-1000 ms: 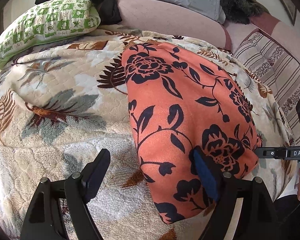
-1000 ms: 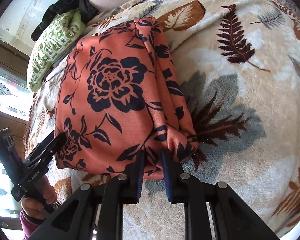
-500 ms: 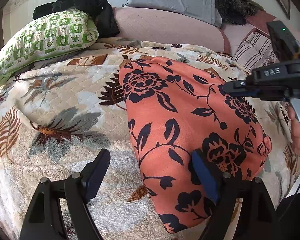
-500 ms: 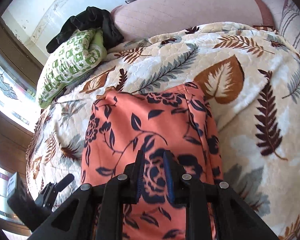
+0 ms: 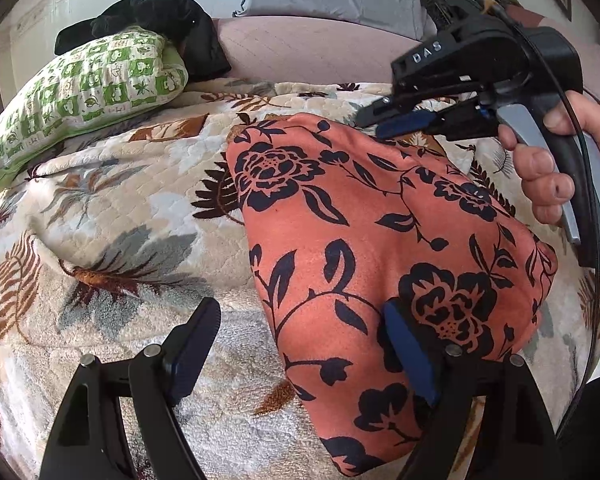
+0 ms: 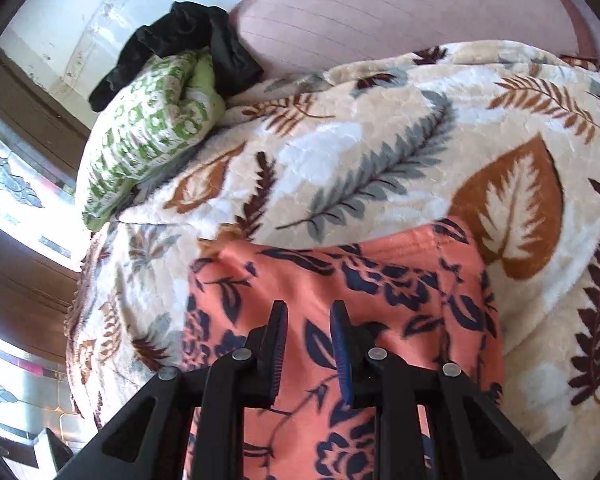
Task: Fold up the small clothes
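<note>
Folding: orange floral garment (image 5: 380,248) lying flat, doubled, at 3 o'clock on leaf-print blanket (image 5: 112,216).
Handling: light, limp, likely slippery; best pinched at a corner or folded edge.
Left gripper (image 5: 300,344): wide, straddling near hem at 6 o'clock, nothing pinched.
Right gripper (image 6: 306,344): narrow, opening, empty, above far edge at 12 o'clock.

The orange floral garment (image 5: 380,240) is smooth, matt woven cloth. The leaf-print blanket (image 5: 112,208) under it is thick, fuzzy plush with quilted relief. At ten o'clock the green checked pillow (image 5: 84,96) looks like matt cotton, topped by black, faintly glossy cloth (image 5: 156,16).
</note>
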Demonstrator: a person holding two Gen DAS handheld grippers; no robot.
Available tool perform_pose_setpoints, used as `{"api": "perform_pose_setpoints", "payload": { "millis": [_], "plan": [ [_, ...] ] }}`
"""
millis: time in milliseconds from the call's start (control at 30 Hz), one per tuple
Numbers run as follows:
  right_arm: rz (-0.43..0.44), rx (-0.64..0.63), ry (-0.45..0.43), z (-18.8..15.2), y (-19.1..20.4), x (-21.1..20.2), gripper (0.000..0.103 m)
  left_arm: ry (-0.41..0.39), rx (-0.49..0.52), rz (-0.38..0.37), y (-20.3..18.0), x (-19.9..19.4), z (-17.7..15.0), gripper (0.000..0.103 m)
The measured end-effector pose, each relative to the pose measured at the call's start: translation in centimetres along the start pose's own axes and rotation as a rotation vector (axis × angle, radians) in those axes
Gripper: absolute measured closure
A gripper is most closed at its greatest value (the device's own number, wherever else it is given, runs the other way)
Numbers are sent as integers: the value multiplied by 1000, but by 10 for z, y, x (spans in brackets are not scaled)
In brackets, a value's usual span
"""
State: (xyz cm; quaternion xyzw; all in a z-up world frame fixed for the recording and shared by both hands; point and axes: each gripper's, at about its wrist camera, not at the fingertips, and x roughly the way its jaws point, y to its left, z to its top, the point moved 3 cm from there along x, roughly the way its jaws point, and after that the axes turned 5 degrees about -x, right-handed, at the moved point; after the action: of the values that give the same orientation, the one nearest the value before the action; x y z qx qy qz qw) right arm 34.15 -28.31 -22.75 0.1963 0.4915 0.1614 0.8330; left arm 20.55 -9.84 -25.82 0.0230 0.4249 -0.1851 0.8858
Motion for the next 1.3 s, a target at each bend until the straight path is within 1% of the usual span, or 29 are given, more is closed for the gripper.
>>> {"api": "perform_pose_setpoints", "payload": {
  "millis": [67,100,167,267,300,400,500,567,633,700,800,867,933,1000,1033,1067,1133,1233,1300],
  "plan": [
    [75,-17,6,6,15,12,78,-4,5,3,0,0,0,18],
    [85,-26,12,8,22,21,78,-5,8,5,-1,0,-1,18],
    [74,-34,42,10,29,43,78,-7,12,8,-1,0,-1,18],
    [23,5,152,3,20,86,79,-7,12,16,0,0,0,18],
    [44,15,144,2,18,92,79,-3,7,8,0,1,0,18],
    [74,25,123,1,16,83,79,3,1,-3,0,1,0,18],
    [63,23,103,-5,13,64,79,2,1,0,0,1,0,18],
    [67,27,72,-11,10,43,79,0,0,2,0,0,0,18],
    [76,25,20,-18,5,16,79,-2,0,4,0,0,0,18],
    [53,26,-28,-26,0,-9,79,-5,1,7,0,-1,-1,18],
    [36,37,-59,-44,-10,-41,79,-8,1,10,0,-2,-1,18],
    [28,36,-69,-59,-14,-54,79,-10,3,11,0,-3,-2,18],
    [-8,36,-53,-76,-18,-58,78,-11,4,12,0,-4,-3,18],
    [-65,42,3,-93,-26,-46,78,-8,3,9,0,-4,-4,18],
    [-60,54,24,-101,-31,-36,78,-4,2,10,0,-3,-5,18],
    [-39,65,12,-106,-36,-29,78,-4,-1,9,0,-2,-5,18],
    [-19,62,-37,-109,-39,-28,78,-3,-6,7,0,-1,-6,17],
    [-27,59,-37,-109,-36,-29,78,-3,-3,4,0,-1,-5,17],
    [-14,59,-50,-111,-36,-34,78,3,-10,-5,1,-1,-5,17]
  ]
}}
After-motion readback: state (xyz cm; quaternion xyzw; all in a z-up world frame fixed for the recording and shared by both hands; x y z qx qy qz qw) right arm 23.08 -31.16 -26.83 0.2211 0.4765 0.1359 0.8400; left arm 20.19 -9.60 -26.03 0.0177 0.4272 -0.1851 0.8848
